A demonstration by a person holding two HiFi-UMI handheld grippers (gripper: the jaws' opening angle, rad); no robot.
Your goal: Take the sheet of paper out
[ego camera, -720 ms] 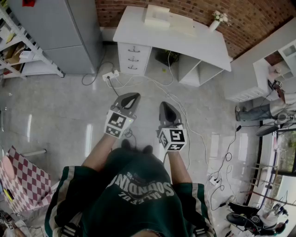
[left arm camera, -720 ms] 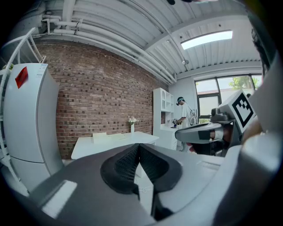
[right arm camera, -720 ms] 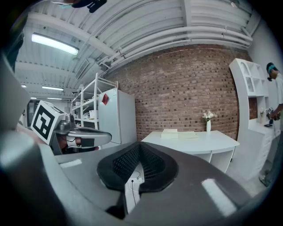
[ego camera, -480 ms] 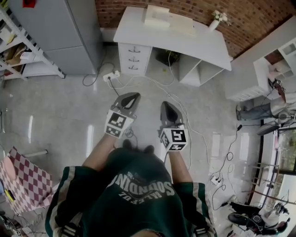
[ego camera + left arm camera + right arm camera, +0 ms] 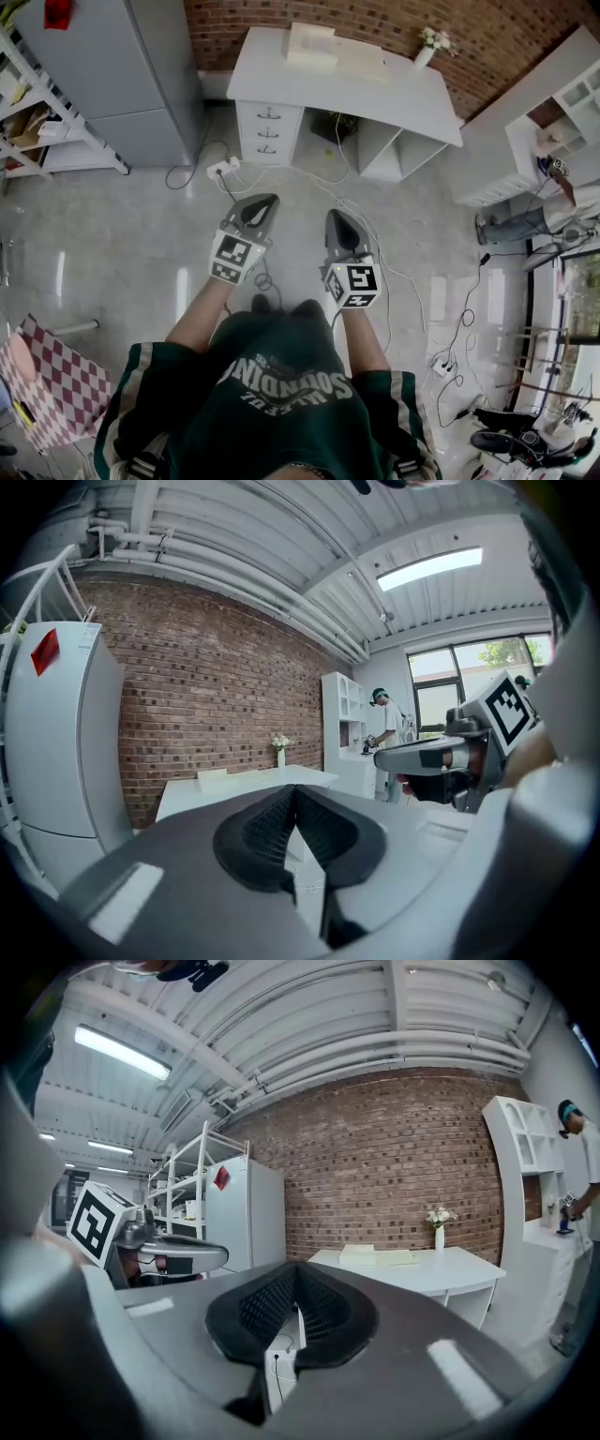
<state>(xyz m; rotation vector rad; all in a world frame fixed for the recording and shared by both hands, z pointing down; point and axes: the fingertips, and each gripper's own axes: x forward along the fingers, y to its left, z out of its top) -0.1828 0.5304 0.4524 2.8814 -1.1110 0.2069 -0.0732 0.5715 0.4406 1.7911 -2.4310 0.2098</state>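
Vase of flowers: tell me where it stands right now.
In the head view, the vase of flowers stands at the white desk's far right corner, against the brick wall, right of the flat white box.

One camera overhead, two riding low on the grippers

The head view looks steeply down on the floor point(image 5: 112, 234), with the left gripper point(image 5: 262, 208) and right gripper point(image 5: 339, 225) close beneath it. Each gripper view looks almost level along its own jaws from right behind them. All three views take in the white desk point(image 5: 375, 84) and the brick wall point(image 5: 375, 19) ahead.
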